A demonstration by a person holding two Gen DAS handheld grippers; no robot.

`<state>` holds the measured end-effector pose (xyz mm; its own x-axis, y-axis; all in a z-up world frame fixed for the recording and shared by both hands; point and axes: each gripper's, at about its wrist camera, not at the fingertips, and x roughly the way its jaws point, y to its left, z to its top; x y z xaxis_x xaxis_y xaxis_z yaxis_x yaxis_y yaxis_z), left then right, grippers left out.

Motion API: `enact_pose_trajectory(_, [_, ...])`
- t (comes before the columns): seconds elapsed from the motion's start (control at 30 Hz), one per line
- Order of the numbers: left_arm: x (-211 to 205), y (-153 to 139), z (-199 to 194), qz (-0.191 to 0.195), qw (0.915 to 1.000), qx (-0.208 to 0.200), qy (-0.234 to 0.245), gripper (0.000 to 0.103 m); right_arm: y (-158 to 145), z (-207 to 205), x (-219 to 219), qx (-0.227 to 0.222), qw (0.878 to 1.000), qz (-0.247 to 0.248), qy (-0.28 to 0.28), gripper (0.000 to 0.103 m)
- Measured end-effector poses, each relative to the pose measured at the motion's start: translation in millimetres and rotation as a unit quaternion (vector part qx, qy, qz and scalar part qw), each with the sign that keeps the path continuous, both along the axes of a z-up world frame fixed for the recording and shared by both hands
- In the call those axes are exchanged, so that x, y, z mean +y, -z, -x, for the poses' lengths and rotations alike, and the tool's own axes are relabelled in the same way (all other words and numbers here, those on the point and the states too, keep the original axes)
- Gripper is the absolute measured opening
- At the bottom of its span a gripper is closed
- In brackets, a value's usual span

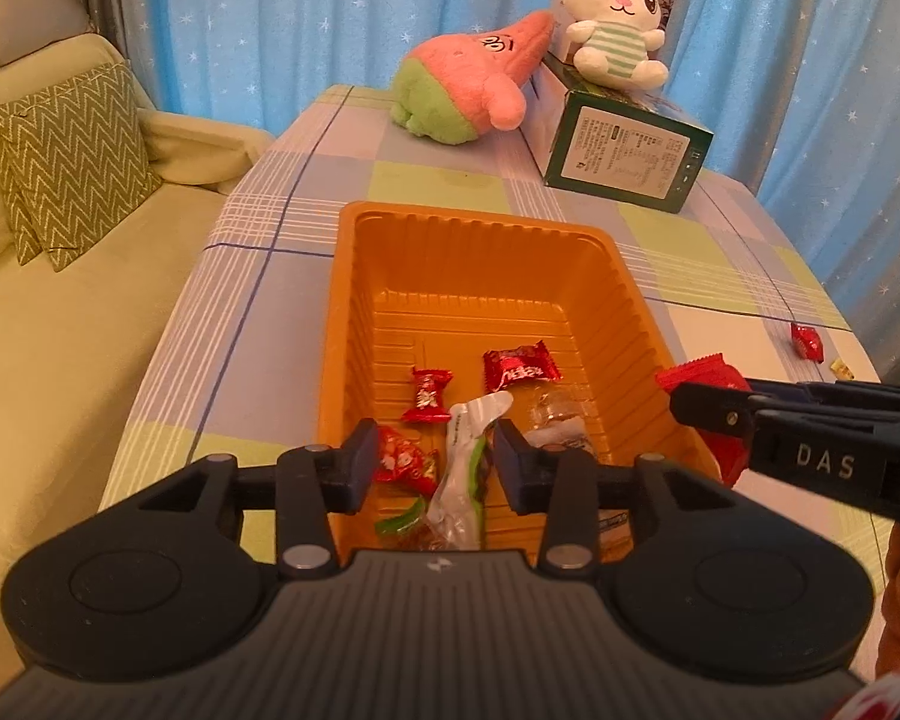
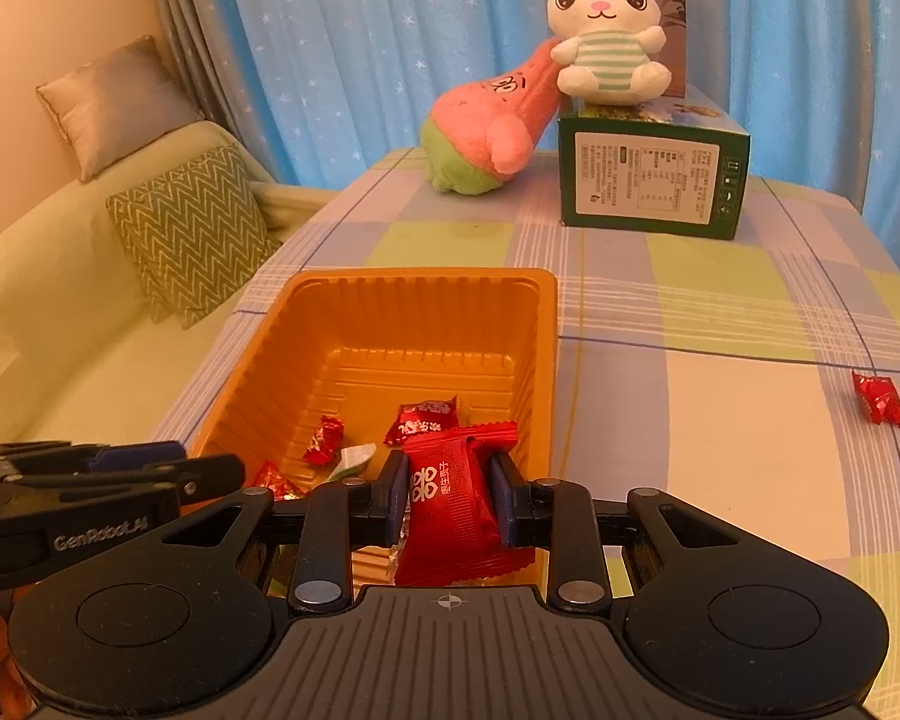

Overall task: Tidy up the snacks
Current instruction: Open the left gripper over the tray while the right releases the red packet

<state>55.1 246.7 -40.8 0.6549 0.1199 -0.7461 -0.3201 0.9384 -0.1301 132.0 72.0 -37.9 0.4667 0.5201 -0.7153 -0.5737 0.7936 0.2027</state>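
Two grippers are working over an orange tray [image 2: 546,324]. On the left, the left gripper [image 1: 429,462] is hovering above the tray's near end, jaws parted around a white-and-green wrapper [image 1: 465,468] without pinching it. On the right, the right gripper [image 2: 447,501] is clamping a red snack packet [image 2: 456,498], its long axis pointing away, directly above the tray's near right corner.

The left gripper [image 1: 430,465] is black plastic with two round bumps, shiny silver screws and dark blue finger pads [image 1: 363,456]. The right gripper [image 2: 449,501] looks the same. White letters on their sides say "DAS" and "GenRobot.AI".
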Motion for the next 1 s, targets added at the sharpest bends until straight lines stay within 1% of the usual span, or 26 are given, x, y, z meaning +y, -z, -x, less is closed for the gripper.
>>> enact_pose_trajectory(0.13, [4, -1, 10, -0.001, 1.0000, -0.002, -0.009, 0.046, 0, 2, 3, 0.001, 1.000, -0.002, -0.005, 0.030])
enact_pose_trajectory(0.27, [7, -1, 16, -0.008, 0.9999, -0.001, -0.015, 0.049, -1, 3, 9, 0.004, 1.000, -0.007, -0.013, 0.030])
enact_pose_trajectory(0.37, [9, -1, 19, -0.026, 0.9994, 0.003, -0.022, 0.049, 1, 1, 16, 0.014, 1.000, -0.013, -0.022, 0.030])
enact_pose_trajectory(0.43, [11, 0, 21, -0.030, 0.9992, 0.004, -0.025, 0.050, 1, -1, 18, 0.019, 0.999, -0.032, -0.026, 0.030])
enact_pose_trajectory(0.47, [12, 0, 22, -0.030, 0.9991, 0.005, -0.028, 0.052, 1, -2, 19, 0.024, 0.998, -0.045, -0.031, 0.032])
enact_pose_trajectory(0.5, [13, 0, 23, -0.031, 0.9990, 0.006, -0.030, 0.053, 1, -3, 19, 0.027, 0.998, -0.052, -0.031, 0.036])
enact_pose_trajectory(0.53, [14, 1, 25, -0.031, 0.9989, 0.006, -0.033, 0.053, 0, -4, 18, 0.028, 0.998, -0.055, -0.024, 0.054])
enact_pose_trajectory(0.57, [15, 1, 26, -0.030, 0.9989, 0.006, -0.036, 0.053, 0, -4, 17, 0.026, 0.998, -0.059, -0.017, 0.063])
enact_pose_trajectory(0.63, [15, 2, 29, -0.028, 0.9989, 0.006, -0.037, 0.053, -1, -5, 13, 0.030, 0.997, -0.066, -0.012, 0.063])
enact_pose_trajectory(0.7, [15, 1, 31, -0.026, 0.9989, 0.005, -0.039, 0.054, -2, -5, 10, 0.029, 0.998, -0.058, -0.003, 0.063])
enact_pose_trajectory(0.87, [8, -2, 37, -0.021, 0.9989, 0.000, -0.041, 0.065, -2, 0, -9, 0.036, 0.998, -0.049, 0.024, 0.063])
enact_pose_trajectory(1.0, [0, -7, 42, -0.023, 0.9991, -0.003, -0.036, 0.070, -4, 9, -27, 0.040, 0.997, -0.043, 0.042, 0.063])
